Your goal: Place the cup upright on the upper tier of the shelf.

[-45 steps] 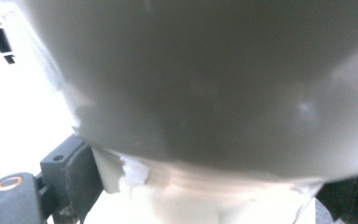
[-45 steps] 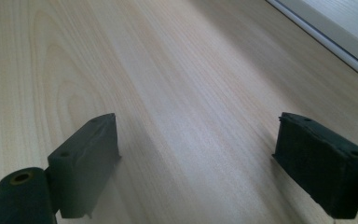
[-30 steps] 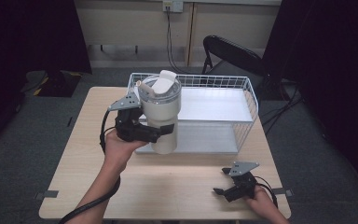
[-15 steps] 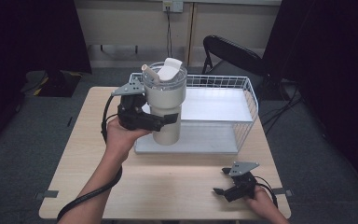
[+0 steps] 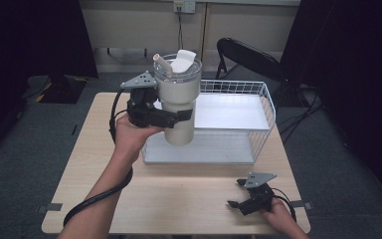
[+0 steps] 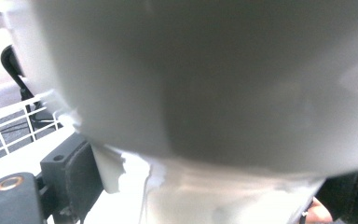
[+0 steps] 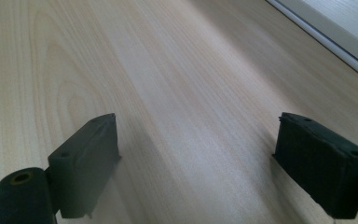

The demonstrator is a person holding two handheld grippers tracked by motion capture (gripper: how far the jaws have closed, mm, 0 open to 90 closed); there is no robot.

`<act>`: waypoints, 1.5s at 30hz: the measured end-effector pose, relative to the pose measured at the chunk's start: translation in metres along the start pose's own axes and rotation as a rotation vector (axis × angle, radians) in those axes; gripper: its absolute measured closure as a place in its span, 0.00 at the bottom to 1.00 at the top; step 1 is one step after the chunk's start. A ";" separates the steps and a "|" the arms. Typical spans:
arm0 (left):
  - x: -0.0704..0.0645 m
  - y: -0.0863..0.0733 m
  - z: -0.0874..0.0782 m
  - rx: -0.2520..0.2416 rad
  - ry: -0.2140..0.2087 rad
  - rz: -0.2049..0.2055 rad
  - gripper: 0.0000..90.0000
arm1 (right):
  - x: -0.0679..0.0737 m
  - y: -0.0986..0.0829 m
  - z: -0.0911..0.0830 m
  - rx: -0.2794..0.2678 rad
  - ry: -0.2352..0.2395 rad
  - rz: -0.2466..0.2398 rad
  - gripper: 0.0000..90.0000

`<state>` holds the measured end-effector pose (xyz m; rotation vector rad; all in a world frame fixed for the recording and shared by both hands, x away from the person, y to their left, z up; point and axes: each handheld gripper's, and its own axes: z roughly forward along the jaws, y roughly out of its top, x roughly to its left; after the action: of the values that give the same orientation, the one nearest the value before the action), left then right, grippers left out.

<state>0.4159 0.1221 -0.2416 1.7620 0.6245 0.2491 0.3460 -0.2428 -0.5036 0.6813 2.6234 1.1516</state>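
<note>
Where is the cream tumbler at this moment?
In the high view the cream tumbler is held in the air by the left gripper, above the near left corner of the wire basket.

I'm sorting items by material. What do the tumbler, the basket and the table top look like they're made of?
Tumbler: cream body with a matte, painted-looking coat, possibly coated metal or plastic; clear glossy lid, likely plastic. The left tool clamps it.
Basket: thin white wire grid, probably coated metal.
Table: pale wood grain, smooth; wood or laminate.

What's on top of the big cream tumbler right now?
The cream tumbler carries a clear lid with a cream straw stub and white flap. Its contents are hidden.
</note>
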 end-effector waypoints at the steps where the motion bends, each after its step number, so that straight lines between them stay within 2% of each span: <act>1: 0.001 0.001 0.001 0.002 0.000 -0.002 0.10 | 0.000 0.000 0.000 0.000 0.000 0.000 0.14; 5: 0.005 0.007 0.005 -0.008 0.025 0.005 0.10 | 0.000 0.000 0.000 0.000 0.001 0.002 0.14; 11: 0.009 0.013 0.011 0.000 0.037 0.002 0.10 | 0.000 0.000 0.000 -0.001 0.000 0.002 0.14; 13: 0.012 0.016 0.015 0.003 0.056 0.015 0.10 | 0.000 0.000 0.000 -0.001 0.001 0.002 0.14; 20: 0.017 0.020 0.023 -0.017 0.057 0.009 0.10 | 0.000 0.000 0.000 0.000 0.004 -0.001 0.14; 25: 0.023 0.021 0.032 -0.004 0.085 0.021 0.10 | 0.000 0.000 0.000 0.000 0.004 -0.001 0.14; 33: 0.033 0.021 0.044 -0.016 0.107 -0.012 0.10 | 0.000 0.000 0.000 0.000 0.003 -0.001 0.14; 39: 0.041 0.023 0.046 -0.012 0.147 -0.002 0.10 | 0.000 0.000 0.000 0.000 0.003 -0.002 0.14; 45: 0.049 0.021 0.049 -0.026 0.167 -0.020 0.10 | 0.000 0.000 0.000 0.000 0.003 -0.001 0.14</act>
<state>0.4860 0.1045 -0.2437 1.7203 0.7549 0.3916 0.3463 -0.2432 -0.5035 0.6783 2.6262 1.1538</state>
